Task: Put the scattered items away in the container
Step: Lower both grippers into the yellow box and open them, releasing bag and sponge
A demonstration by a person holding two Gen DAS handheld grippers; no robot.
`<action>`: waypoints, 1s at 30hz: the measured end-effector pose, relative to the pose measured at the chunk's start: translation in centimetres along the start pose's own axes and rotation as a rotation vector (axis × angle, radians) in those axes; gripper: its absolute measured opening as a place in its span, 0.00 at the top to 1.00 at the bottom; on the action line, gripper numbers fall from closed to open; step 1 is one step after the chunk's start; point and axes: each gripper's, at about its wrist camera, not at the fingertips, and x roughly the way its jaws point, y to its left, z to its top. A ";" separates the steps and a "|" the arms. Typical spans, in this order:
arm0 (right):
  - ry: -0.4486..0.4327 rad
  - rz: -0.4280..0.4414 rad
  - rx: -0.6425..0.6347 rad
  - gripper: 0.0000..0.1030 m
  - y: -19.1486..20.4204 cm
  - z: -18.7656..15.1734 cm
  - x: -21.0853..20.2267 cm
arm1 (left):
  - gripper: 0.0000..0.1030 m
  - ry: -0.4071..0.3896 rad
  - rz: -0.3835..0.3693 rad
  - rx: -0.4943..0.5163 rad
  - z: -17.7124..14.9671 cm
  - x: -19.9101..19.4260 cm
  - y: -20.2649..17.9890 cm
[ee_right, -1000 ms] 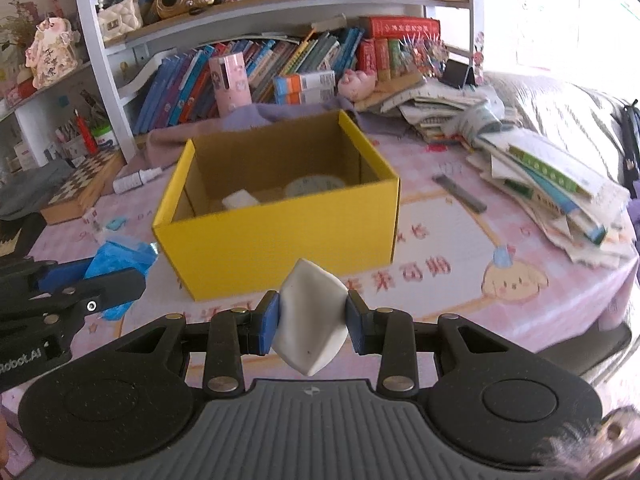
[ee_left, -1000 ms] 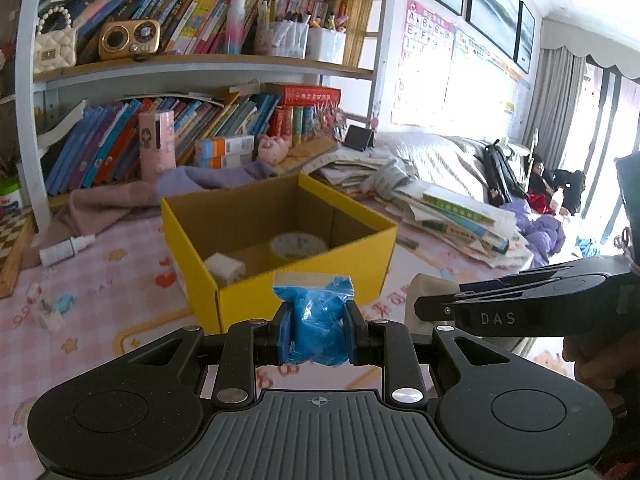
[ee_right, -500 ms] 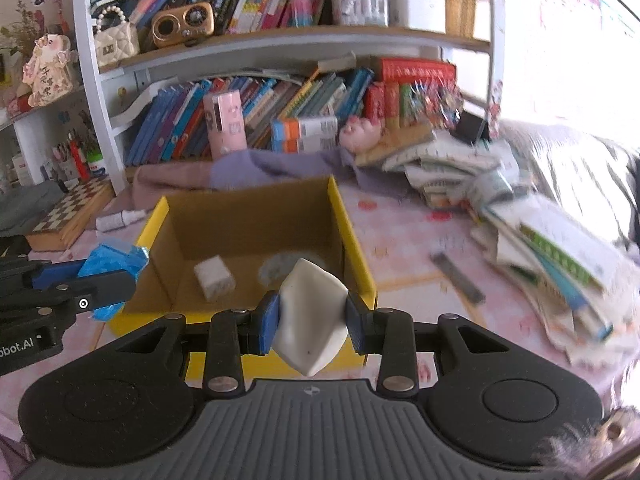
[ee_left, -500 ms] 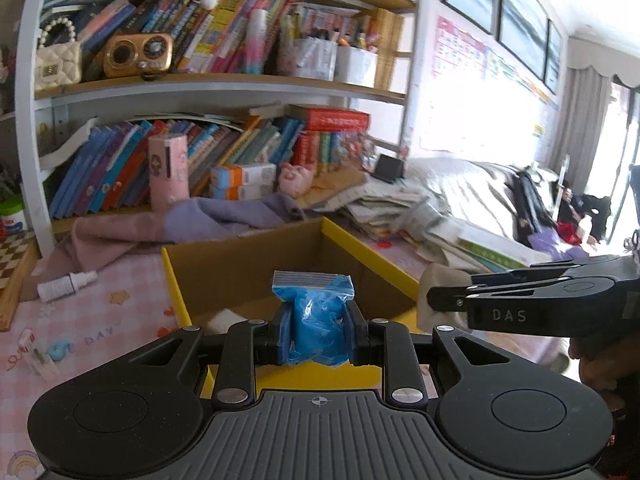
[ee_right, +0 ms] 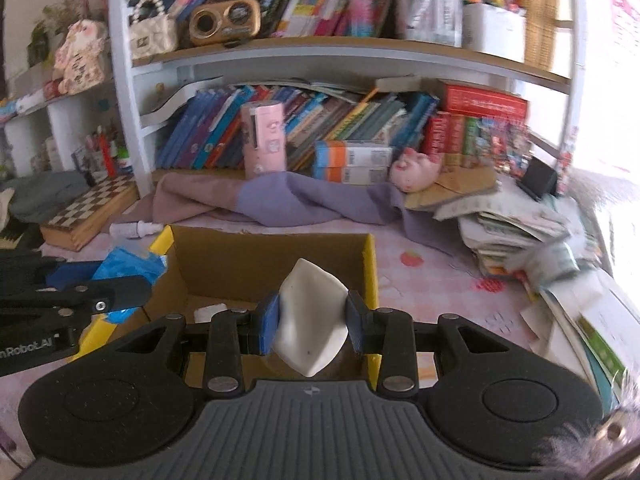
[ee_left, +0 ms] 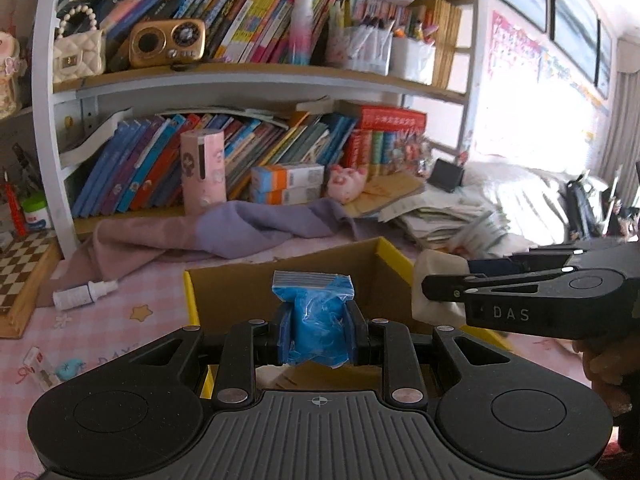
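My left gripper [ee_left: 316, 334] is shut on a small blue zip bag [ee_left: 314, 320] and hangs over the near edge of the yellow cardboard box [ee_left: 392, 254]. My right gripper [ee_right: 312, 322] is shut on a white squashed pouch [ee_right: 310, 316], also above the same box [ee_right: 370, 264]. In the left wrist view the right gripper [ee_left: 424, 292] comes in from the right with the white pouch [ee_left: 434, 272] over the box's right wall. In the right wrist view the blue bag [ee_right: 128, 266] shows at the box's left wall. A small white block [ee_right: 208, 312] lies inside the box.
A white dropper bottle [ee_left: 84, 294] and small bits [ee_left: 68, 368] lie on the pink tablecloth left of the box. A purple-pink cloth [ee_left: 224, 232], a chessboard box [ee_left: 20, 280] and a full bookshelf [ee_left: 240, 72] stand behind. A paper stack [ee_right: 540, 240] piles up at the right.
Both grippers have moved forward from in front of the box to over its open top, keeping hold of the blue bag and the white pouch. The box now fills the lower view.
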 end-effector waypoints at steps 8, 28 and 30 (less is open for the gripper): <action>0.125 0.095 -0.103 0.68 0.6 0.1 5.2 | 0.76 0.109 0.052 0.018 -0.7 3.6 0.0; 0.343 0.197 -0.164 0.64 1.3 -1.7 9.8 | 0.76 0.294 0.070 0.026 -3.8 7.5 -0.3; 0.345 0.196 -0.164 0.63 1.3 -1.7 10.0 | 0.76 0.294 0.072 0.023 -3.8 7.5 -0.2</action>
